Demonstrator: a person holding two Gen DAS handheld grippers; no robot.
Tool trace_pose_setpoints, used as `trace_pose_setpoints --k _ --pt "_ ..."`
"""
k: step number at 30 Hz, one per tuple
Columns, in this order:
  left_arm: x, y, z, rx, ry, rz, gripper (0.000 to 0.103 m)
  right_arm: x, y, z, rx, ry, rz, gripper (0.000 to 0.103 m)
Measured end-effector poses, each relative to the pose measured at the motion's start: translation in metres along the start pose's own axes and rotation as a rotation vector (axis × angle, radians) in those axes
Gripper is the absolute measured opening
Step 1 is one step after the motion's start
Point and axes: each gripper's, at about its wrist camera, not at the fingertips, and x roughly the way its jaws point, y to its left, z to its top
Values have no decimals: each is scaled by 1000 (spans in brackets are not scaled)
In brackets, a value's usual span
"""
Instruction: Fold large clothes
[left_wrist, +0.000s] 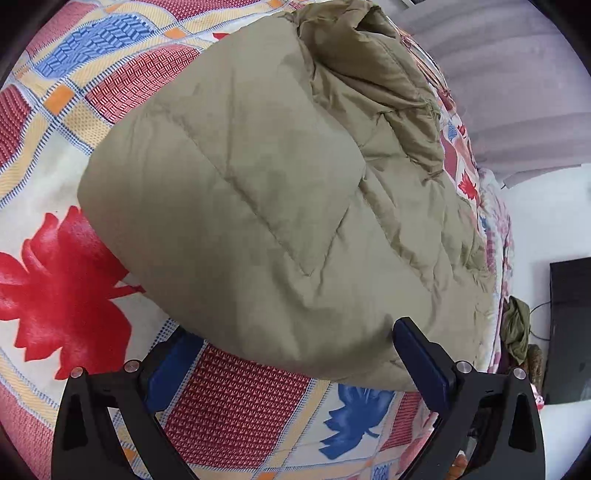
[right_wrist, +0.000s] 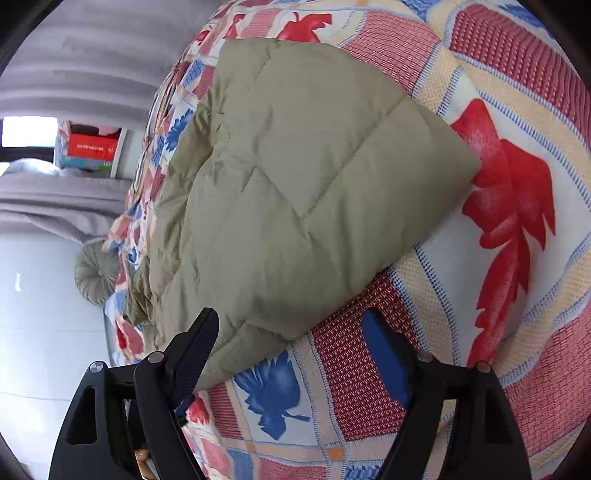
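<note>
Both grippers, left gripper (left_wrist: 295, 354) and right gripper (right_wrist: 295, 339), hover with jaws wide, empty; folded khaki jacket (left_wrist: 258, 206) lies just ahead on bedspread (left_wrist: 55, 166).

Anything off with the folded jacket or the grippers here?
Mostly tidy. The olive jacket lies folded on the patterned bedspread, but its hood end is bunched and rumpled. Left gripper and right gripper are open, holding nothing.
</note>
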Motion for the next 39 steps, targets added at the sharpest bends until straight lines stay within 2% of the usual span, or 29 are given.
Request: trace_pose_setpoints --k 4,10,16,18,19,20,21,22,23,24,25,26,29,33,39 --pt "15 3 9 -50 -18 -20 103 21 -9 8 54 5 37 83" --pt "32 -4 31 -67 -46 -24 103 50 -12 18 92 33 78 83" --pt "53 -7 42 -70 -68 28 103 77 -8 35 118 33 132 83" --pt "55 -8 43 -79 -75 36 103 84 -9 37 130 31 140 87" --pt "55 -9 44 -84 -77 37 96 86 -8 39 137 27 144 88" --pt "55 -10 44 -81 -77 36 78 87 -8 39 142 25 145 87" --pt "54 -11 44 -74 -67 16 69 88 -8 40 146 27 144 87" --pt "53 -12 45 -73 -57 -22 48 88 -8 41 151 32 144 87" --pt "51 -12 47 -73 -49 -50 37 88 -9 41 158 38 143 83" --pt "48 -16 47 -59 -51 -54 34 87 -11 40 165 42 141 79" --pt "45 -20 46 -35 -60 -47 28 86 -12 40 171 44 133 66" --pt "42 -27 45 6 -72 -29 25 85 -12 39 170 45 125 53" --pt "31 -47 37 128 -101 29 21 81 -4 37 143 35 132 31" --pt "17 -64 24 248 -118 89 21 68 6 33 92 28 145 25" --pt "-8 -61 2 295 -90 105 21 47 7 14 64 56 154 24"
